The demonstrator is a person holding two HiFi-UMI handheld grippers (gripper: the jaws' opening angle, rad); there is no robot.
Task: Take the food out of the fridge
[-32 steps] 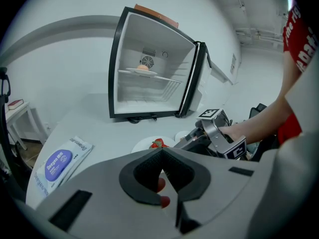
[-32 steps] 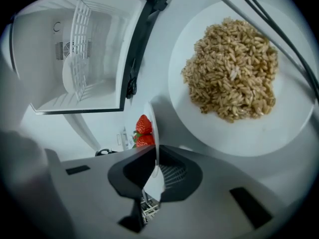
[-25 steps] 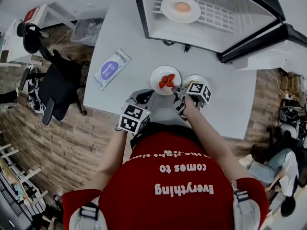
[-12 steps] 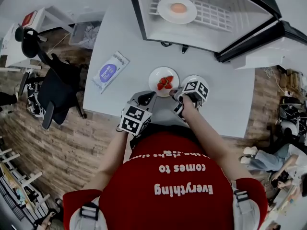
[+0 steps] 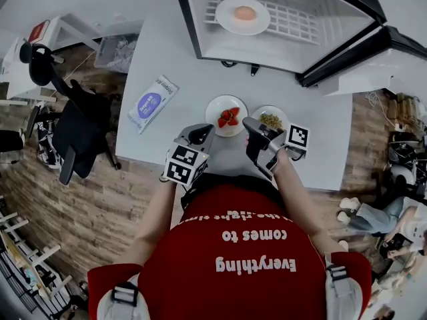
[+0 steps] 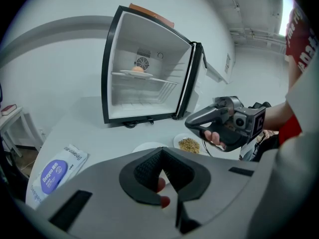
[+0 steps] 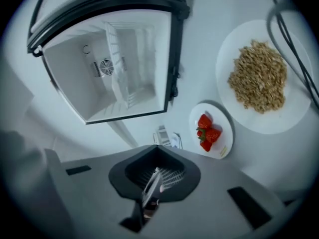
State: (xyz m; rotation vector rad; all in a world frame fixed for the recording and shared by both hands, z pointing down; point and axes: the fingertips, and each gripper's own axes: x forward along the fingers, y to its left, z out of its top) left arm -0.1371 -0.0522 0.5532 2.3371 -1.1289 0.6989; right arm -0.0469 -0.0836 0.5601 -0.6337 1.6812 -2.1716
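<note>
Judging by the round orange food (image 5: 245, 13) on its white plate (image 5: 223, 16), on the wire shelf (image 5: 293, 22) inside the open black-framed fridge (image 5: 287, 49), we fear a rim pinch tilting it and rolling the food off. Both the right hand-held gripper (image 7: 152, 188) and left hand-held gripper (image 6: 159, 183) are closed and empty above the white bench (image 5: 200, 85); arriving unopened would shove the plate backward.

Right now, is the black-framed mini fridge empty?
Not empty: a white plate with orange food sits on its wire shelf.
</note>
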